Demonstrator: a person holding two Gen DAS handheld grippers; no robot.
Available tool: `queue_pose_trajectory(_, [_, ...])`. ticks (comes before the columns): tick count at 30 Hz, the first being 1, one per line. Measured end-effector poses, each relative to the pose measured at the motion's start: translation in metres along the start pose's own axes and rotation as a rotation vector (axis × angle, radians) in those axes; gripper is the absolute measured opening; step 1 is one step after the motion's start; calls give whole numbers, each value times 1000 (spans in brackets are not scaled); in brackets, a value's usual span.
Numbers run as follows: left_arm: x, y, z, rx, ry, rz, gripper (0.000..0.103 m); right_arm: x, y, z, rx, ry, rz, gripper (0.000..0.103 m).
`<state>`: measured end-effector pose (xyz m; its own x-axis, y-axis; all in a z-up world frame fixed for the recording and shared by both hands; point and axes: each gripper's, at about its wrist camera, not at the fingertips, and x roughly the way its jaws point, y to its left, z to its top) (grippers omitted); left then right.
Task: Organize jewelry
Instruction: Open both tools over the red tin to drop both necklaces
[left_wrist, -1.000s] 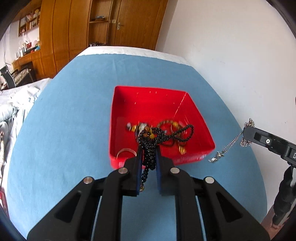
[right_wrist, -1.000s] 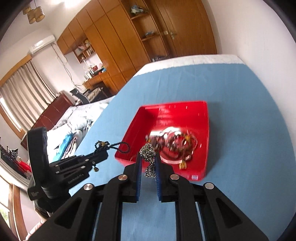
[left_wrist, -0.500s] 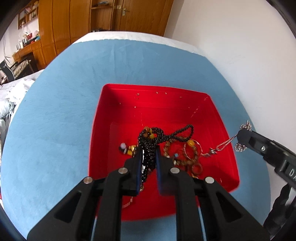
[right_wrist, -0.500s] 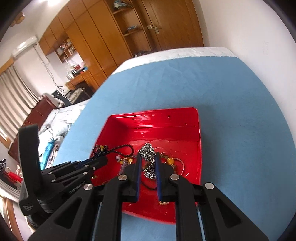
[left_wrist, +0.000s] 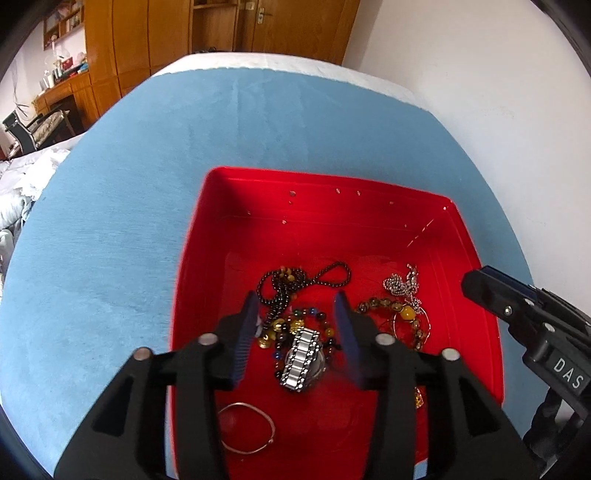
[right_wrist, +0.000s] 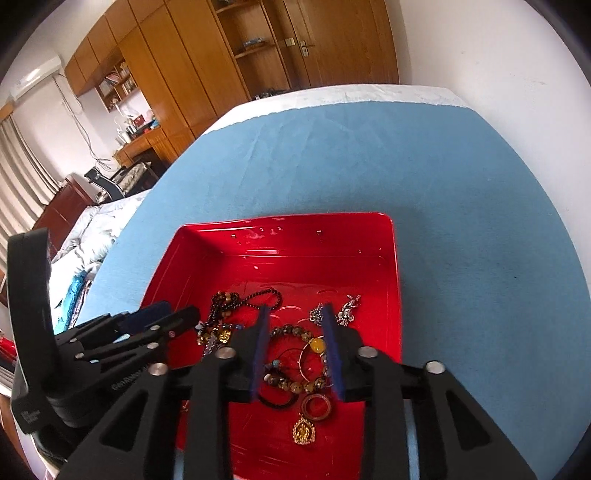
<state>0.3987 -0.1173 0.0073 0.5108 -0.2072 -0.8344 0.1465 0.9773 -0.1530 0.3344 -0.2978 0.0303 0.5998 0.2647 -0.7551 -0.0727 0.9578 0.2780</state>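
Both sets of jaws have just been opening and hold nothing: the left gripper (left_wrist: 295, 312) stands over the black bead necklace (left_wrist: 284, 286), the right gripper (right_wrist: 295, 325) over the silver chain (right_wrist: 334, 312), both lying in the red tray (left_wrist: 192, 258) on the blue worktop (left_wrist: 122, 206).

Glossy plastic tray (left_wrist: 192, 266), matt blue cloth (left_wrist: 110, 229)

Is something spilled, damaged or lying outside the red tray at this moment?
Nothing is spilled: all the jewelry lies inside the red tray, none on the blue cloth. One oddity: the black bead necklace, silver chain and bracelets sit in a loose heap rather than sorted. No damage is visible.
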Motion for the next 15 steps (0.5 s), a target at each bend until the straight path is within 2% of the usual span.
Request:
queue_pose_trajectory(2, [-8,1,-2,2,-25,13,52,-6,1,-2,-9,-13,-10,45])
queue_pose_trajectory(3, [-15,5,-3,3,-40,20,57,-11,2,-4,-16,-23,-19,47])
queue_pose_trajectory(5, [-30,10,-9,1,-65,22,67,-19,4,-7,-25,-33,-22,59])
queue_pose_trajectory(6, [-36,12,-11,2,-73,23,69,-24,6,-10,-30,-38,-19,62])
queue_pose_trajectory(8, [-50,14,-19,15,-94,40,72,-32,8,-15,-42,-47,-26,73])
queue_pose_trajectory(11, [-63,16,-25,26,-113,57,86,-46,12,-26,-68,-54,-53,81])
queue_pose_trajectory(13, [-72,19,-33,27,-118,79,88,-52,14,-32,-75,-46,-63,88])
queue_pose_trajectory(15, [-80,20,-41,27,-112,87,92,-58,17,-38,-83,-45,-82,89])
